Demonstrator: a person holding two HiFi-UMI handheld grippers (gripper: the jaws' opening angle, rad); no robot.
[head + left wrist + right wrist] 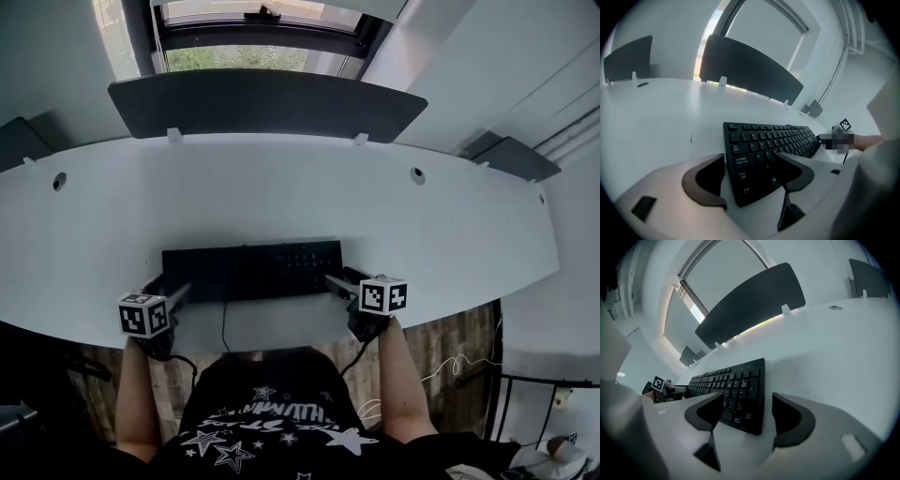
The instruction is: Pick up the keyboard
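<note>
In the head view, the black keyboard [251, 270] lies flat on the white tabletop [281, 187], close to its near edge and in front of the person. The left gripper [171, 286] sits at the keyboard's left end and the right gripper [339, 278] at its right end, both angled down toward it. A thin cable [223, 328] runs from the keyboard's near side over the tabletop edge. A dark divider panel [262, 103] stands along the far edge, with a window [234, 56] behind it.

In the left gripper view, the jaws stand apart. The keyboard's [773, 138] near-left corner reaches in between them. The left jaw stands clear of the keyboard's left edge, with bare tabletop [661, 117] showing in the gap. The right jaw hangs over the keys. Whether it touches them cannot be told.

In the right gripper view, the jaws are likewise spread. The keyboard's [736, 380] right end, with its number pad, lies between them. The right jaw stands off the keyboard's side edge, and the left jaw overlaps the keys. The keyboard rests on the tabletop [825, 348]. The left gripper's marker cube [658, 382] shows at the far end.
</note>
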